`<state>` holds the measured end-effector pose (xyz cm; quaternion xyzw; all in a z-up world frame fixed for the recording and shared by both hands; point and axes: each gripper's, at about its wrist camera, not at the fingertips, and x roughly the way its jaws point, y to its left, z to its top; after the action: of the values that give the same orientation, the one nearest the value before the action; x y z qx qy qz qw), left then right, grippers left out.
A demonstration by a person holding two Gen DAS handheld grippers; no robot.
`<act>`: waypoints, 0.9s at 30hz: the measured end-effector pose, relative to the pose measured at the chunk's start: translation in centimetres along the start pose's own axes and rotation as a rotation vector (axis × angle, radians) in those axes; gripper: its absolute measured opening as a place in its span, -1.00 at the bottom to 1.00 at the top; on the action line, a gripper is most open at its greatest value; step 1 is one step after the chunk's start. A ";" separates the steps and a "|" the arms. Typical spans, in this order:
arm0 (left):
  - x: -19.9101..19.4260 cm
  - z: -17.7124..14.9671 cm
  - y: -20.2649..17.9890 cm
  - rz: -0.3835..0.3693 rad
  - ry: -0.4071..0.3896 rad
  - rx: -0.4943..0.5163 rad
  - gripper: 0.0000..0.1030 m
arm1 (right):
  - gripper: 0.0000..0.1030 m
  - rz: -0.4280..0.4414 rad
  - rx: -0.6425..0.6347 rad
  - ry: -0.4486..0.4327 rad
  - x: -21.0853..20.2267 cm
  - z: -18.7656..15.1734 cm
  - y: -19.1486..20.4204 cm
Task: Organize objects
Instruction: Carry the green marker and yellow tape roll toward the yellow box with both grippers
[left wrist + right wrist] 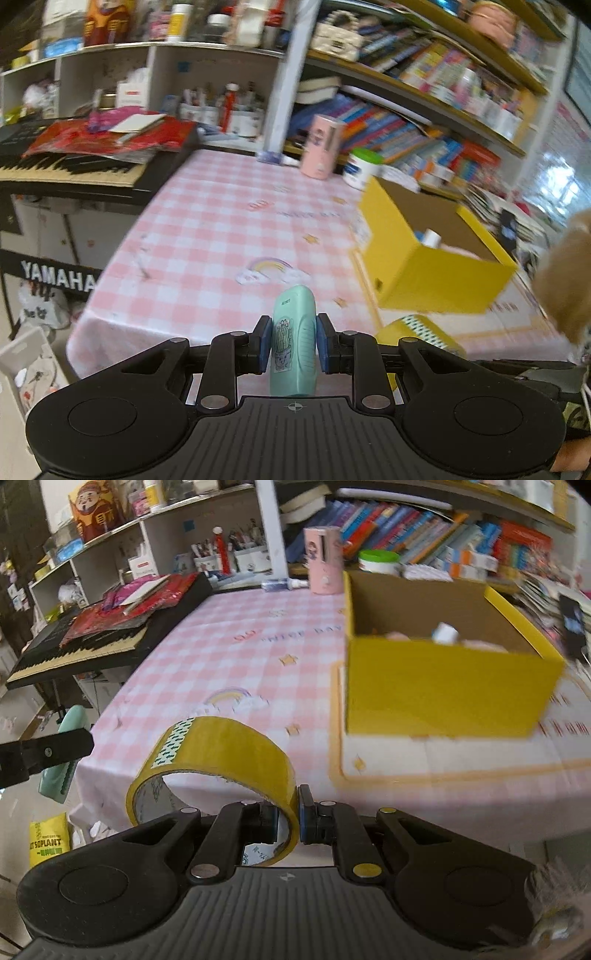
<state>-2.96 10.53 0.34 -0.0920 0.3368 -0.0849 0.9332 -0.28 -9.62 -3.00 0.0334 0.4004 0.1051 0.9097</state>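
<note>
My left gripper is shut on a mint-green stapler-like case with a cactus sticker, held upright above the near edge of the pink checked table. My right gripper is shut on the wall of a yellow tape roll, which sticks out to the left over the table's front edge. The same tape roll shows low at the right in the left wrist view. A yellow cardboard box stands open on the table's right side, with a white tube and other small items inside.
A pink cylindrical holder and a green-lidded white jar stand at the table's far edge. A black keyboard with red packets on it flanks the table on the left. Crowded bookshelves line the back.
</note>
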 end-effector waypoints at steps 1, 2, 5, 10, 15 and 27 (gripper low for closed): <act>-0.1 -0.3 -0.3 -0.014 0.006 0.009 -0.55 | -0.81 -0.008 0.008 0.004 -0.5 -0.7 -0.2; -0.1 -0.5 -0.7 -0.024 0.012 0.016 -0.55 | -0.81 -0.017 0.015 0.008 -1.0 -1.3 -0.4; -0.3 -1.0 -1.9 -0.056 0.024 0.045 -0.55 | -0.81 -0.041 0.044 0.010 -2.3 -2.6 -1.1; -0.1 -1.3 -4.1 -0.111 0.027 0.098 -0.55 | -0.81 -0.088 0.095 -0.008 -4.1 -3.6 -2.7; 0.6 -1.3 -6.1 -0.156 0.037 0.128 -0.55 | -0.81 -0.134 0.130 -0.015 -5.3 -4.3 -4.5; 3.3 -0.6 -11.2 -0.207 0.064 0.182 -0.55 | -0.81 -0.193 0.206 -0.011 -6.1 -4.4 -9.6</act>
<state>-1.90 -1.09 0.42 -0.0387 0.3460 -0.2138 0.9127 -5.97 -20.46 -2.96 0.0882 0.4054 -0.0248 0.9096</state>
